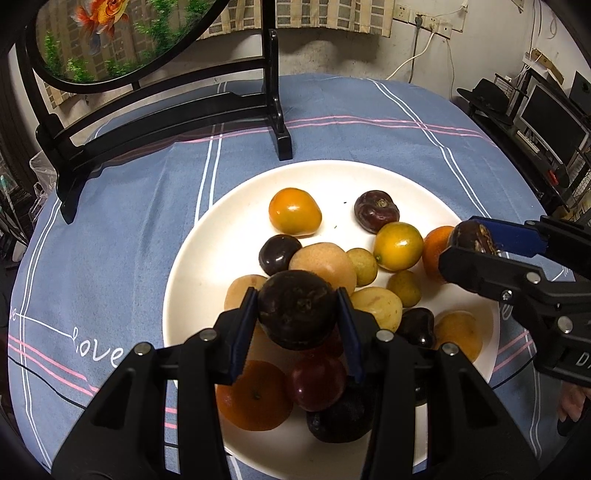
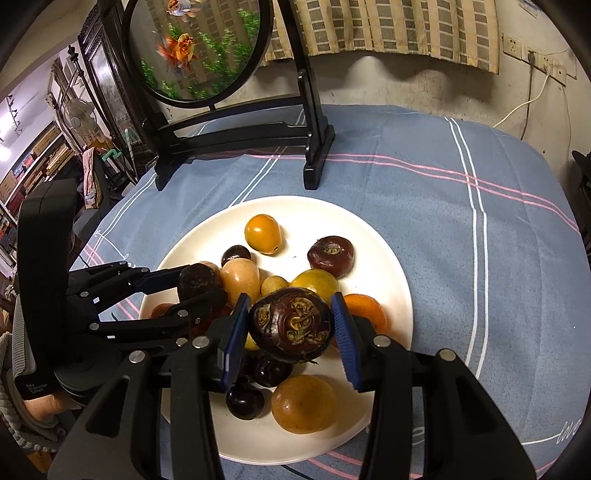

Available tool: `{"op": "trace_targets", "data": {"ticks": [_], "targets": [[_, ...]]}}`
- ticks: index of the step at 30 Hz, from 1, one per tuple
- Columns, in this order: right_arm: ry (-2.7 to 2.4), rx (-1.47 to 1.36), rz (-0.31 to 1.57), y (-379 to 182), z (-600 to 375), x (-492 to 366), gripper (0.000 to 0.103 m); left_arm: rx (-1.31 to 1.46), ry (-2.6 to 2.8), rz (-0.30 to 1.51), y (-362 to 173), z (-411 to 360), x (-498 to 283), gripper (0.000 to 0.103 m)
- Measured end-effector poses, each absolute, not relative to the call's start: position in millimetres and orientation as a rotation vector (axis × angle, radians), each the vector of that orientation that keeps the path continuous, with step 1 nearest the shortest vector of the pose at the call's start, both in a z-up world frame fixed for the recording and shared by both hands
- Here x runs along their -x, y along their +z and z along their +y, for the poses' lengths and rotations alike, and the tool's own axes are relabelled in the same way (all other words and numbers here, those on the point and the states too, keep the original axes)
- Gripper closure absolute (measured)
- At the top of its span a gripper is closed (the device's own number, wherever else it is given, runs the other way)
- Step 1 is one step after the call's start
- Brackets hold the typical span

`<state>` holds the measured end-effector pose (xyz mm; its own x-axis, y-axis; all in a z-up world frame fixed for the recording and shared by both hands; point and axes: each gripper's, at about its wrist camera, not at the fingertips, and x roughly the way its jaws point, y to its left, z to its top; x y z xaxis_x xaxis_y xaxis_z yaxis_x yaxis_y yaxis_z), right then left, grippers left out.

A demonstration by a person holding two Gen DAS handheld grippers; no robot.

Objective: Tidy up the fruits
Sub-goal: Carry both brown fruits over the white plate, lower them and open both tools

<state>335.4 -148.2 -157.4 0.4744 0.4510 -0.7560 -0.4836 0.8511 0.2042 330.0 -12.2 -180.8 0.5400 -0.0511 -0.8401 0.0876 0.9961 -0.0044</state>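
A white plate [image 1: 207,258] [image 2: 380,251] on the blue cloth carries several fruits: orange, yellow, tan and dark purple ones. My left gripper [image 1: 298,314] [image 2: 195,286] is shut on a dark purple round fruit [image 1: 297,308] [image 2: 197,278], held just above the pile. My right gripper [image 2: 291,325] [image 1: 474,242] is shut on another dark maroon fruit [image 2: 291,323] [image 1: 471,236] with yellowish scars, held over the plate's right side. An orange-yellow fruit [image 1: 294,217] [image 2: 263,233] and a maroon fruit [image 1: 376,211] [image 2: 331,256] lie apart at the plate's far side.
A black wooden stand [image 1: 279,122] [image 2: 314,147] with a round goldfish picture [image 1: 110,33] [image 2: 195,48] stands at the table's far left. Bare blue checked cloth [image 2: 480,221] spreads right of the plate. Shelves and wall cables lie beyond the table edge.
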Motion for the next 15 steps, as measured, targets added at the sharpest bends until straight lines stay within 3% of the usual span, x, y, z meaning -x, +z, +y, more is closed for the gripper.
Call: {"op": "trace_targets", "data": {"ticks": [12, 14, 15], "targets": [[0.57, 0.029, 0.926, -160.1, -147.2, -336.9, 0.058, -0.041, -0.079, 0.997, -180.7, -12.3, -332.0, 0.059], [0.565, 0.031, 0.923, -159.8, -147.0, -336.3, 0.053, -0.047, -0.071, 1.004, -181.2, -13.0, -333.1, 0.04], [0.553, 0.038, 0.928, -160.6, -147.0, -337.0, 0.036, -0.051, -0.055, 1.002, -180.3, -12.6, -332.4, 0.023]]}}
